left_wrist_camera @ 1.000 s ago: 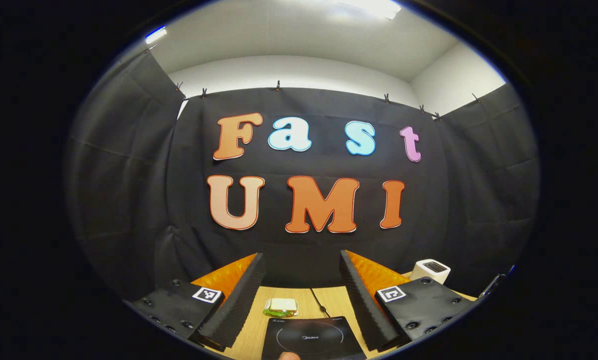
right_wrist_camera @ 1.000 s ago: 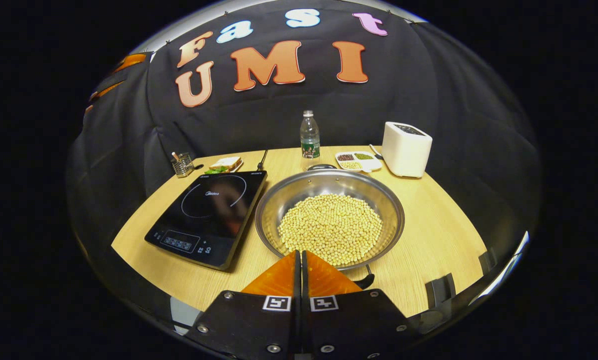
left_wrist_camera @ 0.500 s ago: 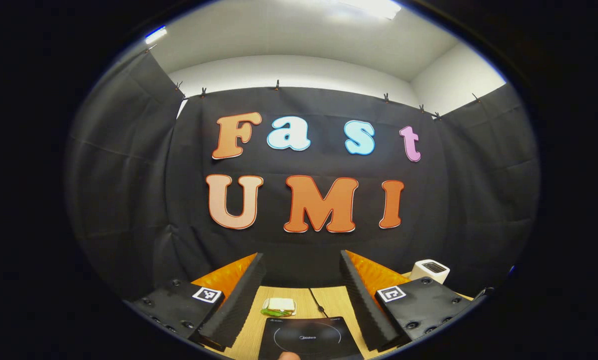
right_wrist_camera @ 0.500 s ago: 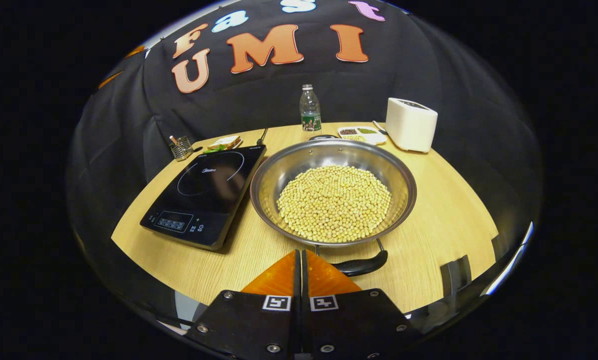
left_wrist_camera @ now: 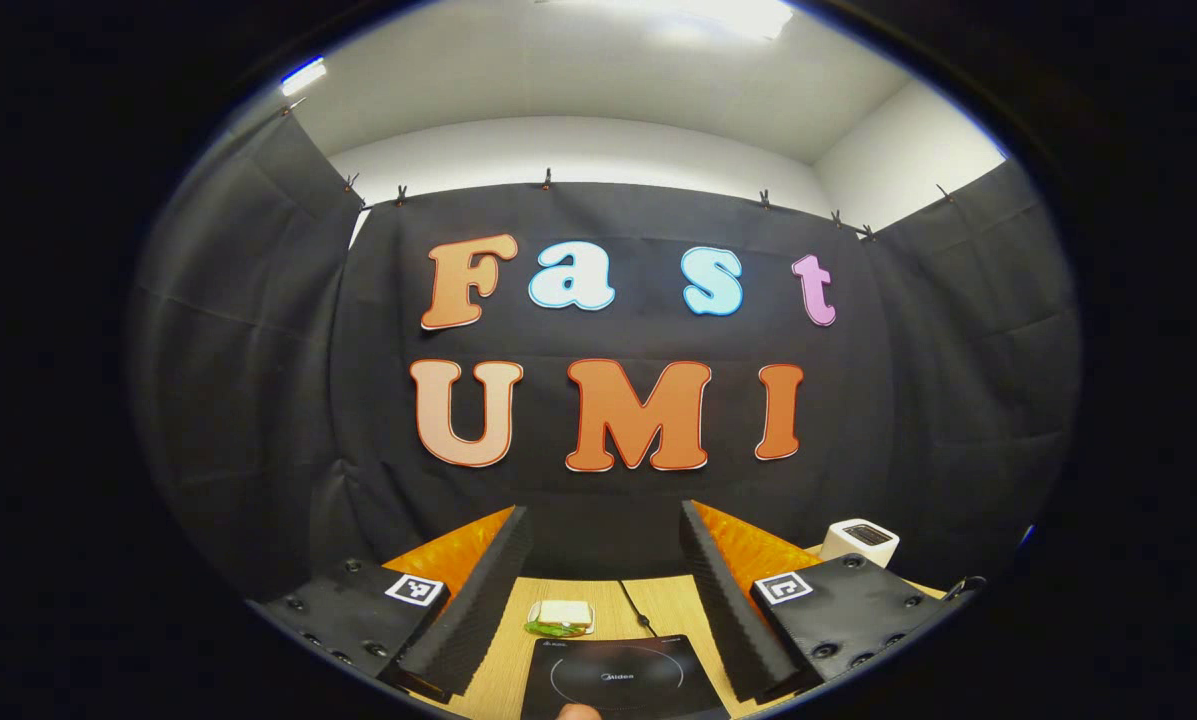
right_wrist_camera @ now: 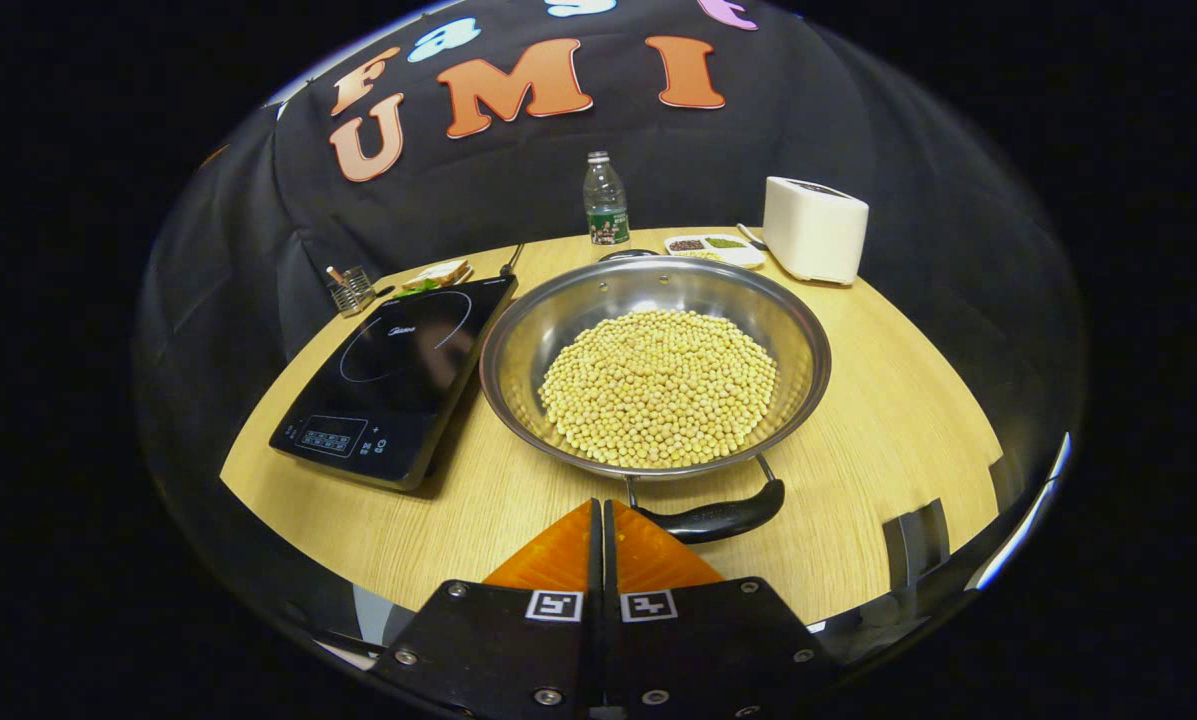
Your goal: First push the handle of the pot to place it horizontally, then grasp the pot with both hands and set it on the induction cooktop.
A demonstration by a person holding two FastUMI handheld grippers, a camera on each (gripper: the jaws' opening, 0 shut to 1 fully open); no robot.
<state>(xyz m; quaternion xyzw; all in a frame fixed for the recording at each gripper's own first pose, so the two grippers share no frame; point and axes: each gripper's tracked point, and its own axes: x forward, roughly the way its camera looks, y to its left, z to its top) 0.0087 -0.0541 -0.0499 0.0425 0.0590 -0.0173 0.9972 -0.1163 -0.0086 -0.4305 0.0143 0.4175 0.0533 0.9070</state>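
- Wooden table [right_wrist_camera: 888, 440] carries the pot [right_wrist_camera: 658, 365] beside the induction cooktop [right_wrist_camera: 398, 370].
- Right gripper [right_wrist_camera: 603, 515], fingers pressed together, sits just before the near handle [right_wrist_camera: 713, 518] (lying crosswise).
- Left gripper [left_wrist_camera: 603, 560] gapes wide, farther off.

Induction cooktop [left_wrist_camera: 618, 680] cut off below

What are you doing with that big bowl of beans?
A person holds a gripper in each hand and means to move the pot of beans onto the induction cooktop beside it. Right now the pot sits on the wooden table, not on the cooktop. The right gripper is shut and empty, just in front of the pot's near handle. The left gripper is open and holds nothing, raised and facing the booth wall, with the cooktop below it.
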